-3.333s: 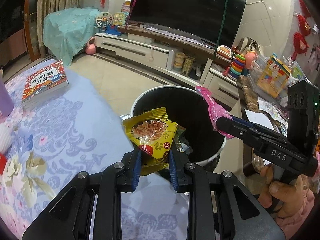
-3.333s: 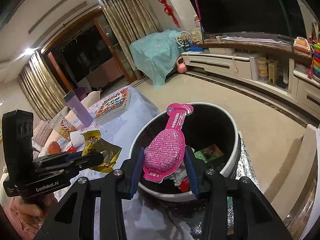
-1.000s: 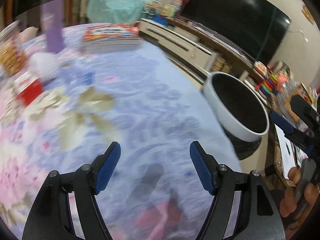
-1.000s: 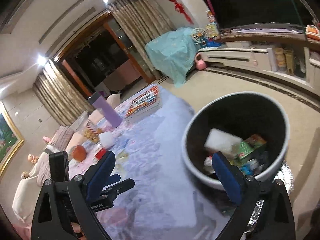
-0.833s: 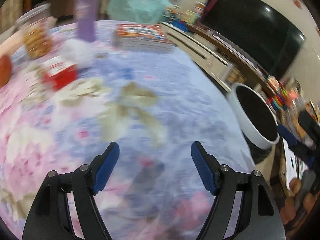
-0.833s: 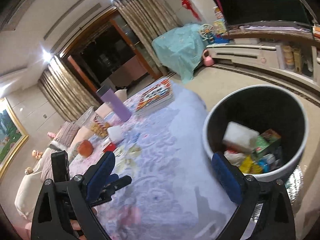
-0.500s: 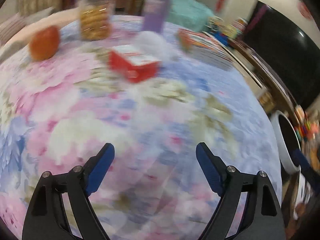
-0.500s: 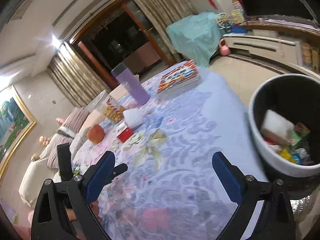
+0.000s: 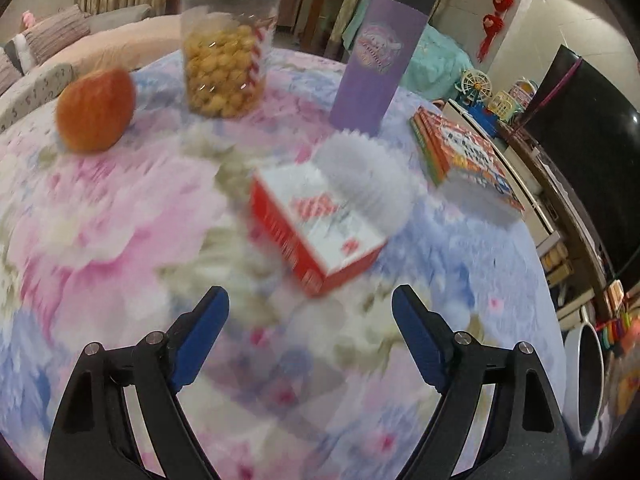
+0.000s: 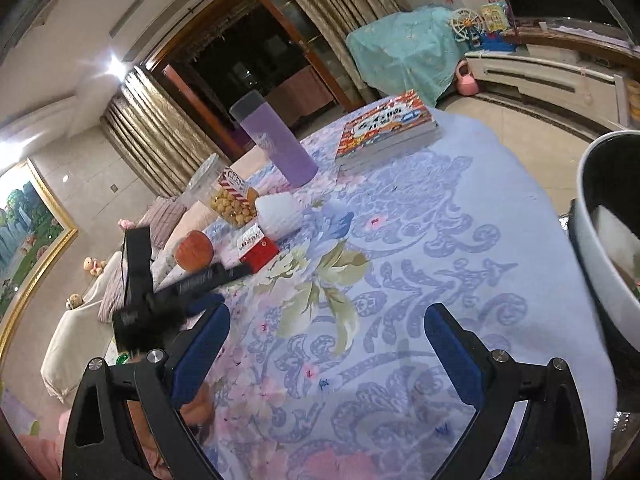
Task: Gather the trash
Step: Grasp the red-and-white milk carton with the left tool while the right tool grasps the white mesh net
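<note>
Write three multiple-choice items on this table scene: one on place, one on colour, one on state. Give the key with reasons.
1. What stands right behind the red and white box?
A. crumpled white paper
B. an apple
C. a book

2. What colour is the tall bottle?
A. green
B. purple
C. red

3. How does the left hand-held gripper stand?
A. shut on the box
B. shut on nothing
C. open, holding nothing

Key: A, the white paper touches the box's far side. B, its body is lilac purple. C, both blue fingers are spread wide, with only tablecloth between them.
</note>
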The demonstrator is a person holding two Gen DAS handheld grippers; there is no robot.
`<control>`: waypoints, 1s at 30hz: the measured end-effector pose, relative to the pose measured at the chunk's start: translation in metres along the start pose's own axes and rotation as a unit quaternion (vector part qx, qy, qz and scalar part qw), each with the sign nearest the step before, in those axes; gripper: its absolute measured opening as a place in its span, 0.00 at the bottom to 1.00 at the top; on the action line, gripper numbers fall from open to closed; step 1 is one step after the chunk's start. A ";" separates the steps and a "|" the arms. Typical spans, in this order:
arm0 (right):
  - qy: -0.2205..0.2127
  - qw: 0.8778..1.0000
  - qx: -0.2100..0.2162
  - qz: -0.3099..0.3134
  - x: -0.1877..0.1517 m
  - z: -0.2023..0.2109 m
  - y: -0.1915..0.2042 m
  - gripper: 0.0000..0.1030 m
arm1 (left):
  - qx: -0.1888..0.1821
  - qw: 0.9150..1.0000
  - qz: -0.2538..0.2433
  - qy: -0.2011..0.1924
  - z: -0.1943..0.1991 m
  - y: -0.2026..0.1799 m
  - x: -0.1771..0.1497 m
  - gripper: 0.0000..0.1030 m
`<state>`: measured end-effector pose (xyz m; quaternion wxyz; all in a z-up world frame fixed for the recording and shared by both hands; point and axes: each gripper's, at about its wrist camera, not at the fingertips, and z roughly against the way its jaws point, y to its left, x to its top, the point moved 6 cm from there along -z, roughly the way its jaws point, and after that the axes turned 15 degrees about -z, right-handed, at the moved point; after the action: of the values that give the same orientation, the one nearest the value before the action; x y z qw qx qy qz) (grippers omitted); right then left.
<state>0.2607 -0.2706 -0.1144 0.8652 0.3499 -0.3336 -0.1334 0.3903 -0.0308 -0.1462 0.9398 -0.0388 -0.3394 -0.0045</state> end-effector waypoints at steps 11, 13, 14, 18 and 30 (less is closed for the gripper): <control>0.011 1.000 0.007 -0.009 0.015 -0.024 -0.001 0.96 | 0.058 0.998 -0.034 0.007 -0.027 0.014 0.014 0.83; 0.013 1.000 0.007 -0.012 0.016 -0.031 0.001 0.96 | 0.042 0.998 -0.037 -0.001 -0.023 0.019 0.011 0.70; 0.015 1.000 0.008 -0.013 0.017 -0.035 0.002 0.96 | 0.026 0.999 -0.040 -0.006 -0.020 0.023 0.008 0.53; 0.022 1.000 0.010 -0.008 0.020 -0.056 0.010 0.96 | -0.015 0.999 -0.050 -0.009 -0.005 0.033 -0.005 0.51; 0.052 0.996 -0.003 0.071 0.021 -0.142 0.066 0.95 | -0.079 0.994 -0.071 0.003 0.040 0.050 -0.065 0.51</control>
<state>0.3711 -0.1601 -0.1341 0.8896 0.3296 -0.3114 -0.0544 0.3161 0.0210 -0.1607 0.9322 -0.0890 -0.3368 -0.0985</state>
